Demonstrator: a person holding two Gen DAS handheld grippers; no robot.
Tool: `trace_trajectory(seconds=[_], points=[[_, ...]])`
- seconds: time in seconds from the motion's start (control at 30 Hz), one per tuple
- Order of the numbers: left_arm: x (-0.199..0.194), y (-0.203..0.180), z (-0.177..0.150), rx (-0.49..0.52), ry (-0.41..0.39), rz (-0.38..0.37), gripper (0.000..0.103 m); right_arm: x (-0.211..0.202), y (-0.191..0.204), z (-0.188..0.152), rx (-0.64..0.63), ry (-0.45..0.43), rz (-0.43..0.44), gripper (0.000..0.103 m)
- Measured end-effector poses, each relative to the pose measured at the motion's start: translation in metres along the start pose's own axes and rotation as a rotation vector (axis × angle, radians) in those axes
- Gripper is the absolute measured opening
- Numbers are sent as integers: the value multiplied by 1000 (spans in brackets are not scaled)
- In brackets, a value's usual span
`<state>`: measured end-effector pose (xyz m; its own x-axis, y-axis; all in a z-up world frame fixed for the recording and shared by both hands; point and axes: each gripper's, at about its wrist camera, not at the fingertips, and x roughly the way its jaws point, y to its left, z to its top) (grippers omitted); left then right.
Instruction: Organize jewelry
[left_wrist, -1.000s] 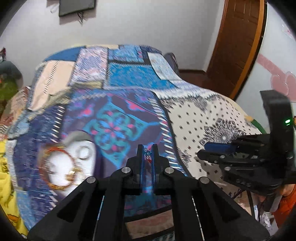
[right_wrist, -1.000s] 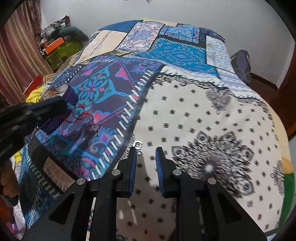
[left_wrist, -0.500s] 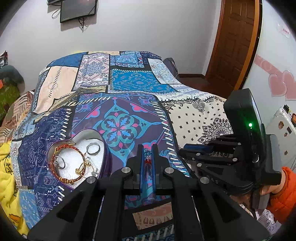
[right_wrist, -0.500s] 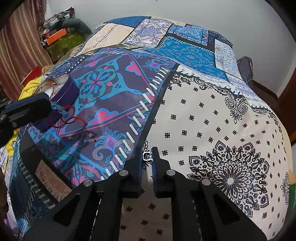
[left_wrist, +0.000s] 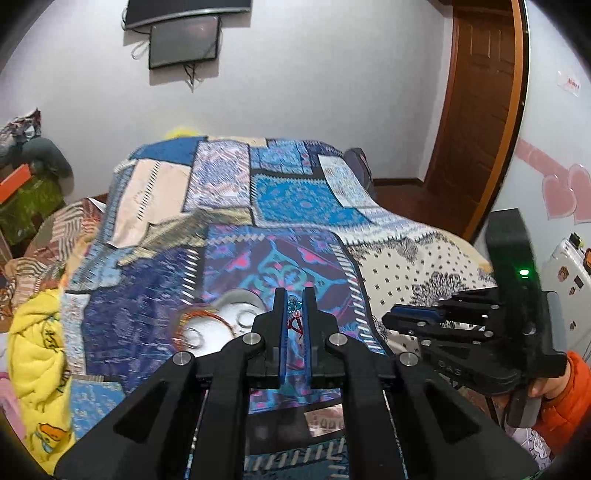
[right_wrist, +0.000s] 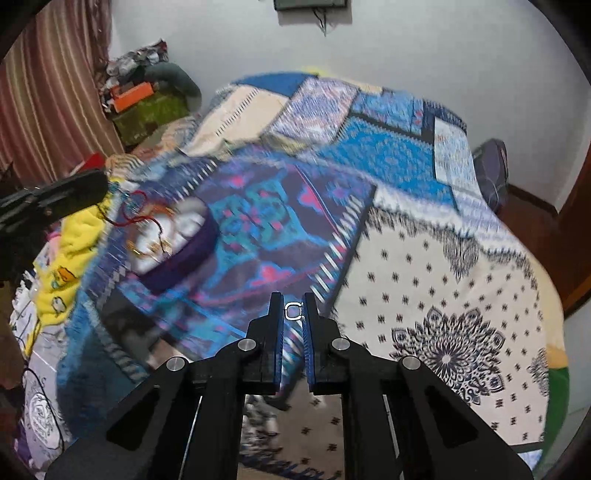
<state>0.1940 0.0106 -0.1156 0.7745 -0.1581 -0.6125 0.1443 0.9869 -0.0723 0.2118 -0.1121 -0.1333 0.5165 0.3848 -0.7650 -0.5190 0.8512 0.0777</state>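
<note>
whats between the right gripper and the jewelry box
In the right wrist view, only bare patterned bedspread separates the right gripper, holding a small ring, from the box.

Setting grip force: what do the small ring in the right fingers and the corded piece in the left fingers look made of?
Ring: likely polished silver-tone metal, bright glint, thin rigid loop. Corded piece: thin red cord with small blue beads, limp and dangling; bead material unclear.

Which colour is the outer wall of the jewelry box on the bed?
Dark purple; the jewelry box shows best in the right wrist view.
</note>
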Motion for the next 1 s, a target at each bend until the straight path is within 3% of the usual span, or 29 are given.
trace_trajectory(seconds=[0.3, 0.5, 1.0], points=[[-39, 23, 15, -6, -82, 54, 5, -25, 30, 28, -26, -117, 52, 8], [-52, 46, 20, -43, -114, 63, 5, -15, 47, 39, -42, -132, 96, 8], [-6, 83, -1, -114, -7, 15, 5, 47, 66, 45, -68, -28, 151, 8]])
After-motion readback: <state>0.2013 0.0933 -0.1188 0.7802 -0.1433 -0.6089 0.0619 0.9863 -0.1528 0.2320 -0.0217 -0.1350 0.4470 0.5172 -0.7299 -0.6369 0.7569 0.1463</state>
